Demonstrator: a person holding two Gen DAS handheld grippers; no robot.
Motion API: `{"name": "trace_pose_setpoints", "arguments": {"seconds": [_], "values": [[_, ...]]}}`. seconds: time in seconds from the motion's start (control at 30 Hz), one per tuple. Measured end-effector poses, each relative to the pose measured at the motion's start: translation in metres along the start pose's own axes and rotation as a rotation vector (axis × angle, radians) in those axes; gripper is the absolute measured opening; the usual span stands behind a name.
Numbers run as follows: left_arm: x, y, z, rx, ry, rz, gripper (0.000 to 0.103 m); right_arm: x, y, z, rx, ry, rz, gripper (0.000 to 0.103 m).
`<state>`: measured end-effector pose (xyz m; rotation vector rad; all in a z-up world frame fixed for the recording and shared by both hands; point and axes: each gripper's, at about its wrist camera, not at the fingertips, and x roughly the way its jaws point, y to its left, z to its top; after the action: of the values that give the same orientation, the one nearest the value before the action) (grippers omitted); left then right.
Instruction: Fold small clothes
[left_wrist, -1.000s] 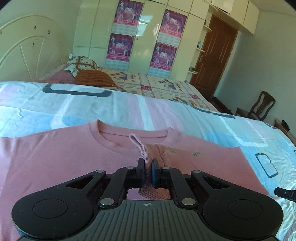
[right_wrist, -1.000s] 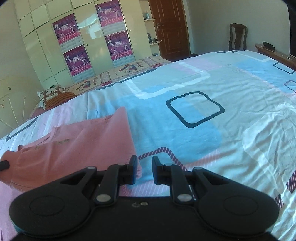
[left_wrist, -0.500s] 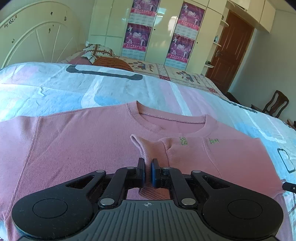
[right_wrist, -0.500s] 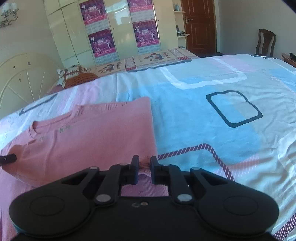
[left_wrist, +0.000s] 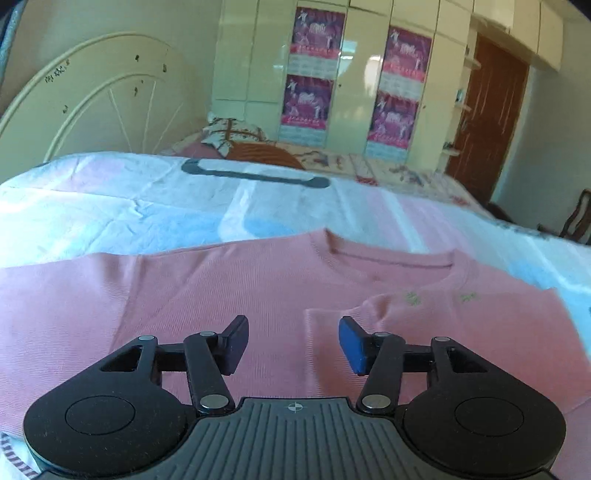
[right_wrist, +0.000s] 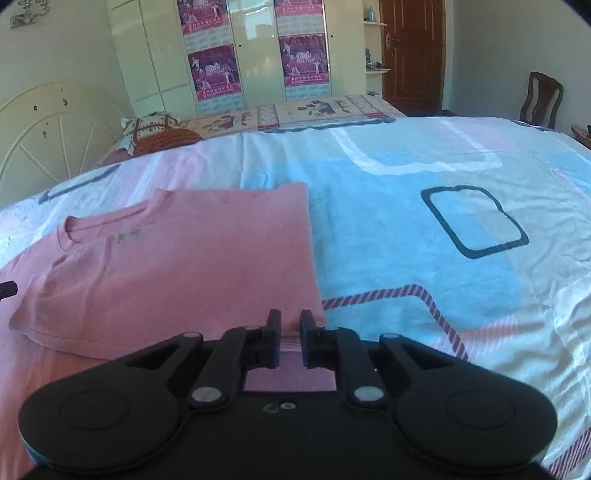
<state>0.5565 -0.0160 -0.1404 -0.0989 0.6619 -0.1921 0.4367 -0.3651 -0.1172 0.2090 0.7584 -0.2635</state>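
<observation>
A pink shirt (left_wrist: 221, 288) lies flat on the bedsheet (left_wrist: 129, 206), neck away from me. Its right side is folded over onto the body, and that flap (left_wrist: 424, 332) lies just right of centre. My left gripper (left_wrist: 292, 325) hovers low over the shirt with its jaws opening; the flap's edge lies loose between the fingers, and no pad touches it. In the right wrist view the shirt (right_wrist: 184, 258) fills the left half. My right gripper (right_wrist: 290, 321) is nearly closed, pinching the shirt's lower right edge. A fingertip (right_wrist: 7, 290) of the left gripper shows at the left border.
The patterned sheet (right_wrist: 406, 240) stretches wide to the right of the shirt. Pillows (left_wrist: 236, 133) and a cream headboard (left_wrist: 92, 110) stand at the far end. Behind them are a wardrobe with posters (left_wrist: 351, 74), a brown door (right_wrist: 412, 55) and a chair (right_wrist: 541, 98).
The left jaws, shut on a raised fold of pink fabric before, have spread apart and the fold now lies flat on the shirt. The right gripper narrowed slightly and stays on the shirt's edge.
</observation>
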Motion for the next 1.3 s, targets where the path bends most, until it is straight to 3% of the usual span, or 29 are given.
{"name": "trace_pose_setpoints", "arguments": {"seconds": [0.07,0.17,0.27,0.33,0.4,0.47,0.57,0.6,0.63,0.67,0.7,0.83,0.97,1.0,1.03,1.07,1.1,1.17,1.3], "values": [[-0.002,-0.029,-0.004,0.056,0.013,-0.081,0.053,0.010,0.012,0.001,-0.006,0.017,0.055,0.012],[0.008,-0.071,-0.015,0.153,0.043,-0.144,0.053,0.026,0.044,-0.005,-0.052,0.034,0.141,0.010],[0.025,-0.073,-0.021,0.146,0.096,-0.128,0.053,0.031,0.061,-0.009,-0.086,0.046,0.165,0.010],[0.026,-0.056,-0.023,0.102,0.096,-0.167,0.053,0.029,0.050,-0.008,-0.075,0.047,0.142,0.006],[0.022,-0.048,-0.023,0.122,0.084,-0.118,0.053,0.022,0.023,-0.007,-0.036,0.034,0.058,0.006],[0.022,-0.038,-0.025,0.139,0.078,-0.071,0.053,0.019,-0.013,-0.006,0.034,0.038,-0.003,0.000],[0.025,-0.025,-0.019,0.102,0.076,-0.040,0.053,0.020,-0.031,-0.002,0.074,0.052,0.053,0.000],[0.026,-0.023,-0.014,0.094,0.067,-0.013,0.053,0.018,-0.027,0.001,0.056,0.034,0.053,0.007],[0.027,-0.021,-0.008,0.085,0.058,-0.004,0.053,0.016,-0.024,0.007,0.042,0.007,0.053,0.022],[0.031,-0.018,-0.003,0.074,0.055,0.005,0.053,0.016,-0.023,0.013,0.035,-0.026,0.056,0.028],[0.037,-0.015,0.002,0.063,0.064,0.020,0.053,0.019,-0.024,0.021,0.041,-0.056,0.055,0.041],[0.064,-0.003,0.014,0.003,0.133,0.003,0.053,0.054,-0.048,0.060,0.155,-0.073,0.100,0.032],[0.075,-0.002,0.016,-0.012,0.133,-0.022,0.053,0.096,-0.069,0.086,0.243,-0.021,0.172,0.033],[0.076,-0.004,0.015,-0.006,0.127,-0.024,0.044,0.107,-0.072,0.089,0.258,0.009,0.196,0.033],[0.077,-0.006,0.014,0.012,0.122,-0.019,0.029,0.116,-0.074,0.090,0.272,0.033,0.208,0.025],[0.078,-0.008,0.013,0.039,0.112,0.001,0.005,0.125,-0.072,0.089,0.271,0.053,0.207,0.016],[0.077,-0.011,0.013,0.058,0.102,0.020,0.005,0.128,-0.070,0.088,0.244,0.055,0.195,0.005],[0.077,-0.019,0.012,0.087,0.086,0.059,0.005,0.123,-0.059,0.085,0.155,0.017,0.089,0.004],[0.077,-0.027,0.011,0.161,0.069,0.086,0.005,0.121,-0.040,0.083,0.042,0.002,0.002,0.004]]}}
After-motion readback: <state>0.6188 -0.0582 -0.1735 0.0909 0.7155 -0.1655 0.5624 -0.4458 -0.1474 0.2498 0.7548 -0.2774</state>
